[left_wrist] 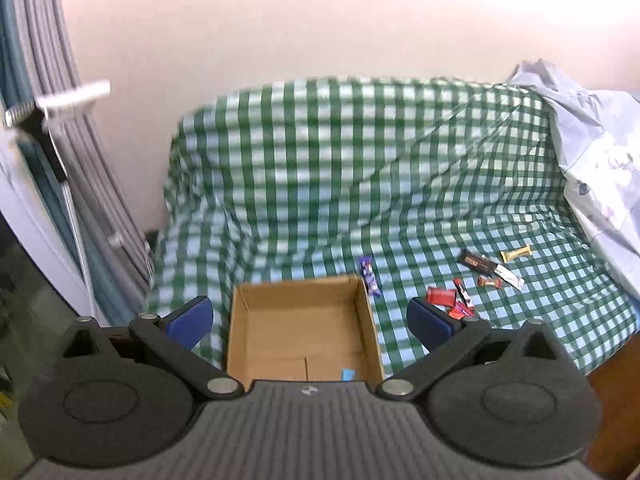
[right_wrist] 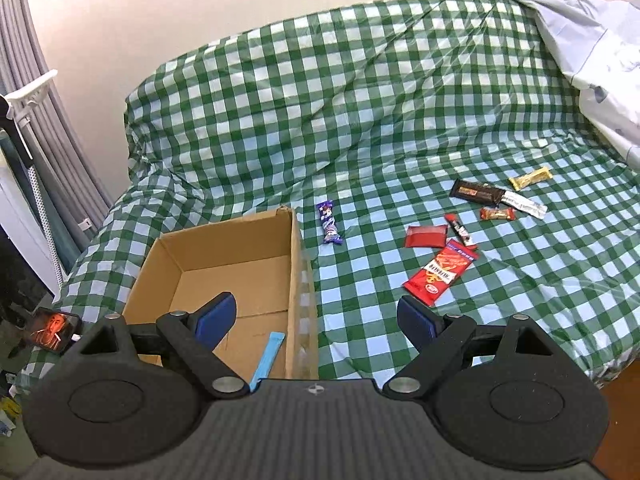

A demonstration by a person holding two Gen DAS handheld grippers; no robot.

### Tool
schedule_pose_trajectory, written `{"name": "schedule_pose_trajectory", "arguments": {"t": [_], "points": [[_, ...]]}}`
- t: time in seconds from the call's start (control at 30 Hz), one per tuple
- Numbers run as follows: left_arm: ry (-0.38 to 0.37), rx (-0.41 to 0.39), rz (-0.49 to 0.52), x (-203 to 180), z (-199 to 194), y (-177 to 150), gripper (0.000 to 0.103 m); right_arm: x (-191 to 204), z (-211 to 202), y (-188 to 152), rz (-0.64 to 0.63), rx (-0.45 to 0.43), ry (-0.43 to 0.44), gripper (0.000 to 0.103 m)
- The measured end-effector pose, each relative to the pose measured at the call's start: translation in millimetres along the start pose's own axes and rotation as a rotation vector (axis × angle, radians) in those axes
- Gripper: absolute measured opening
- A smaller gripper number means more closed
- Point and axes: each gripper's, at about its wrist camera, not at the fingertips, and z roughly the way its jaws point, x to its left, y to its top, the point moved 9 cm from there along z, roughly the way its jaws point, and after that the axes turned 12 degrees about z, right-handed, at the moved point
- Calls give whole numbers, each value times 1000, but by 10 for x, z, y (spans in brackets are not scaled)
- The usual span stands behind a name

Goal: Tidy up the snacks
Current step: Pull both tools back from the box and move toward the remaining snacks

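An open cardboard box (right_wrist: 224, 264) sits on a green checked cloth (right_wrist: 360, 100), with a light blue snack stick (right_wrist: 267, 358) lying inside near its right wall. My right gripper (right_wrist: 318, 322) hovers open over the box's right wall, nothing between its fingers. Right of the box lie a purple wrapper (right_wrist: 329, 222), a large red packet (right_wrist: 440, 272), a small red sachet (right_wrist: 426, 236), a black bar (right_wrist: 478, 192), a gold bar (right_wrist: 530, 178) and several more. My left gripper (left_wrist: 310, 320) hangs open high above the box (left_wrist: 304, 332), empty; the blue stick (left_wrist: 347, 374) shows inside.
A pale rumpled sheet (right_wrist: 600, 48) piles up at the right edge of the cloth. Grey curtains (right_wrist: 24, 80) and a white rack (right_wrist: 28, 96) stand on the left. A phone with a lit screen (right_wrist: 52, 328) lies by the box's left. A pink wall is behind.
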Motion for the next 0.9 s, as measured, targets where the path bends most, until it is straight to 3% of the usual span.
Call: {"name": "schedule_pose_trajectory", "arguments": {"t": [0.13, 0.2, 0.33, 0.53, 0.8, 0.9], "points": [[58, -86, 44, -138, -321, 51, 103, -118, -141, 3, 6, -18, -15, 90], [94, -83, 58, -151, -380, 15, 103, -188, -193, 6, 16, -24, -21, 90], [46, -53, 18, -189, -429, -43, 103, -283, -284, 14, 26, -40, -27, 90], [82, -93, 36, -176, -543, -20, 103, -370, -349, 28, 37, -52, -25, 90], [30, -164, 73, -341, -741, 102, 103, -410, -395, 34, 37, -62, -24, 90], [51, -171, 67, -341, -769, 141, 103, -469, -394, 34, 52, -62, -31, 90]]}}
